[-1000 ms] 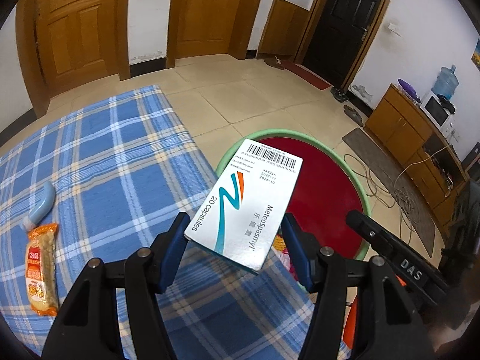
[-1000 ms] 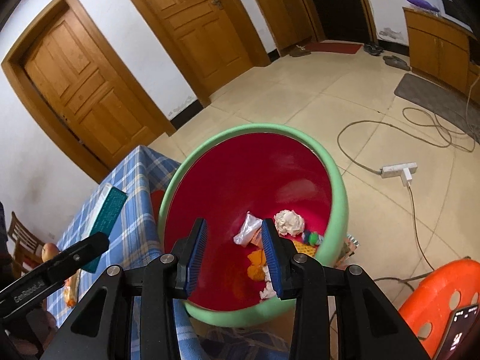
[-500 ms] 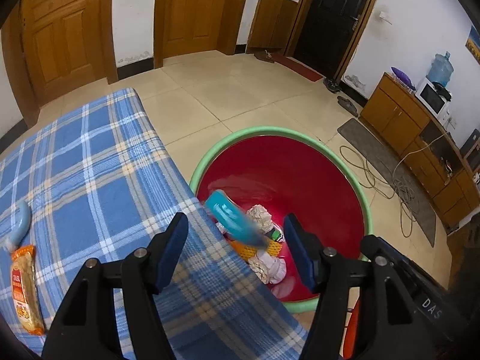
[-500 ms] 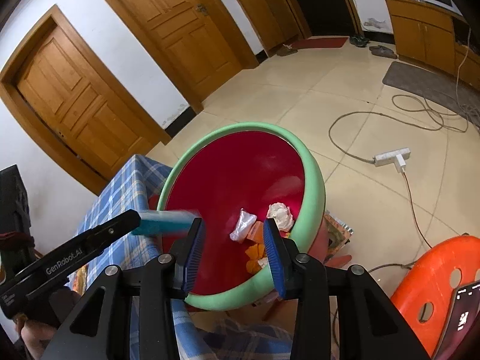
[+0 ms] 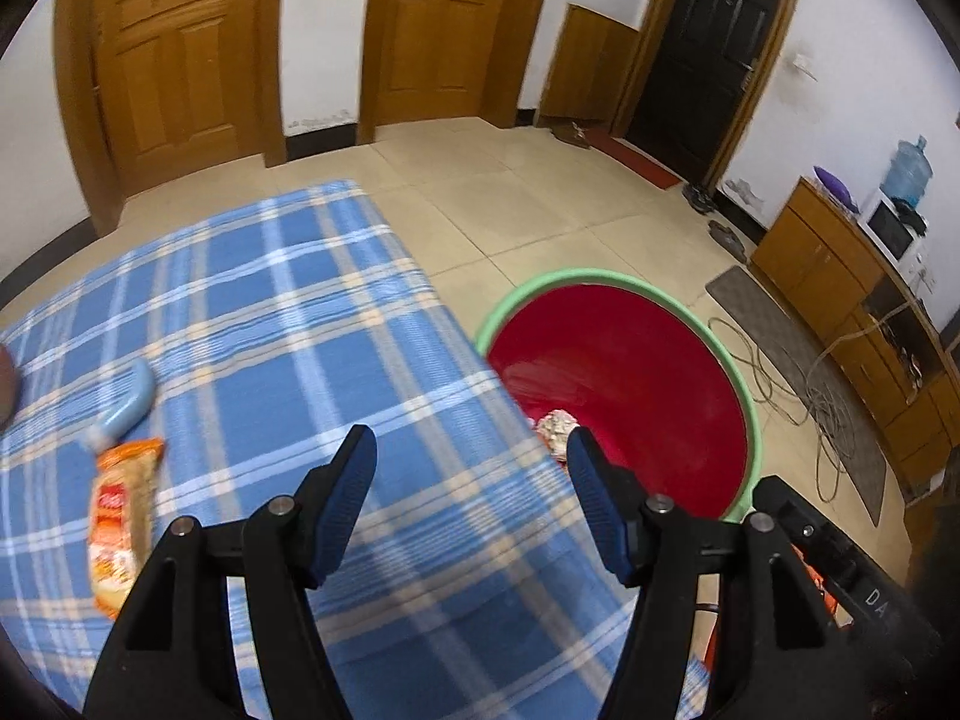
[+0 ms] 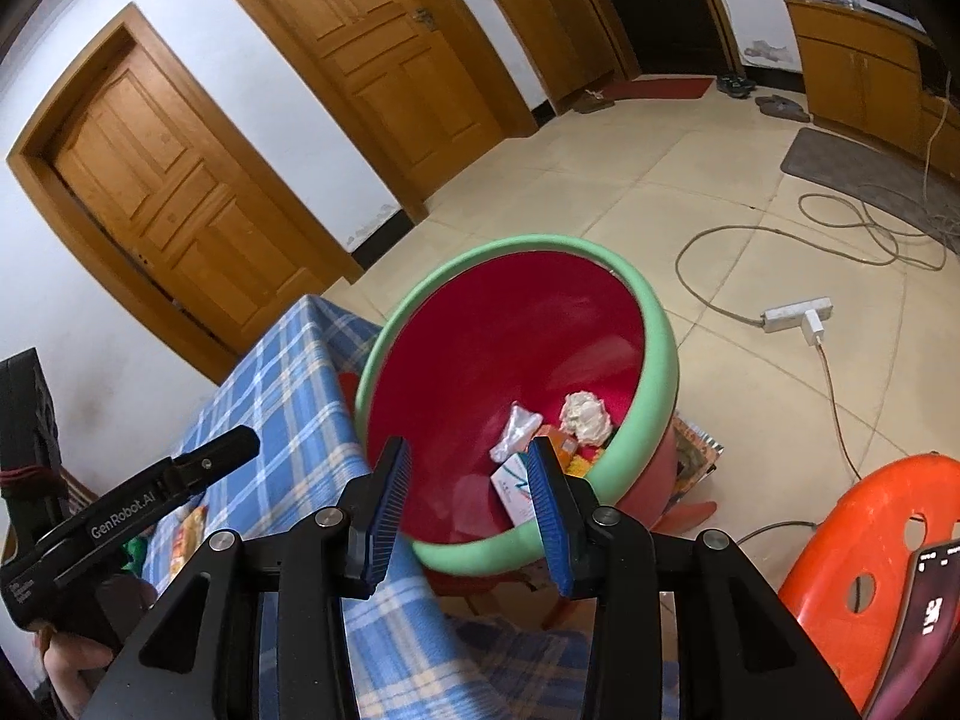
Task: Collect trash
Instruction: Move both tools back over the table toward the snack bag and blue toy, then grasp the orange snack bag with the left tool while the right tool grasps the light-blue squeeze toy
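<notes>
The medicine box (image 6: 515, 487) lies inside the red basin (image 6: 654, 324) among crumpled paper (image 6: 585, 414). Left gripper (image 5: 471, 498): jaws apart, empty, above the plaid tablecloth (image 5: 252, 324). Right gripper (image 6: 471, 501): jaws apart, empty, over the basin's near rim.

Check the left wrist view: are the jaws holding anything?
No, the left gripper is open and empty above the blue checked tablecloth.

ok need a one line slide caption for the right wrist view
Open right gripper hovers before the red basin holding the medicine box and crumpled tissue.
</notes>
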The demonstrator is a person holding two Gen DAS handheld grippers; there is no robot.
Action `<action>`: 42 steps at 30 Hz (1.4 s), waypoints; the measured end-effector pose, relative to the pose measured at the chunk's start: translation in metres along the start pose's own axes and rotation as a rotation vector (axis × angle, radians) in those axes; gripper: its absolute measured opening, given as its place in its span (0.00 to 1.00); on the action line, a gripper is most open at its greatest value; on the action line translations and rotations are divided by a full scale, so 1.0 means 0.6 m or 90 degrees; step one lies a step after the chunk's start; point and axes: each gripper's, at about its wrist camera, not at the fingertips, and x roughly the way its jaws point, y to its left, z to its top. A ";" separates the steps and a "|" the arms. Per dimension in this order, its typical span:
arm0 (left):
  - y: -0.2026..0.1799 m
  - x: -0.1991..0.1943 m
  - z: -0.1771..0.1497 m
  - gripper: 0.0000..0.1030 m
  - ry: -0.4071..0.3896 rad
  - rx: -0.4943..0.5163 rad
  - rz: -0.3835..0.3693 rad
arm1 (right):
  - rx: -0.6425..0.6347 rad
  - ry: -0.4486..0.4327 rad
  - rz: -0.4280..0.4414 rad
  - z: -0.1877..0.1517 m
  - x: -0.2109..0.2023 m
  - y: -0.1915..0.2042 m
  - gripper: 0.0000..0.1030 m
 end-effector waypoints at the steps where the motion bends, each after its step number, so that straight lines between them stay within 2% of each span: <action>1: 0.008 -0.007 -0.003 0.64 -0.001 -0.007 0.004 | -0.001 0.000 0.001 -0.003 -0.002 0.004 0.45; 13: 0.127 -0.075 -0.040 0.64 -0.024 -0.077 0.075 | -0.027 0.014 0.033 -0.036 -0.013 0.058 0.48; 18: 0.175 -0.087 -0.058 0.64 -0.027 -0.107 0.101 | -0.034 0.015 0.035 -0.045 -0.018 0.071 0.53; 27: 0.235 -0.054 -0.088 0.64 0.006 -0.134 0.138 | -0.048 0.038 0.029 -0.059 -0.004 0.087 0.54; 31: 0.246 -0.034 -0.093 0.64 0.017 -0.126 0.169 | -0.060 0.045 0.030 -0.064 0.000 0.097 0.54; 35: 0.254 -0.020 -0.094 0.64 0.027 -0.122 0.169 | -0.064 0.052 0.030 -0.068 0.004 0.102 0.54; 37: 0.257 -0.015 -0.095 0.58 0.029 -0.120 0.167 | -0.065 0.056 0.031 -0.068 0.005 0.104 0.54; 38: 0.258 -0.013 -0.096 0.48 0.030 -0.119 0.163 | -0.066 0.058 0.032 -0.069 0.006 0.105 0.54; 40: 0.257 -0.015 -0.098 0.38 0.024 -0.112 0.168 | -0.070 0.062 0.034 -0.071 0.008 0.109 0.54; 42: 0.260 -0.020 -0.102 0.37 0.023 -0.117 0.154 | -0.075 0.066 0.037 -0.074 0.009 0.115 0.54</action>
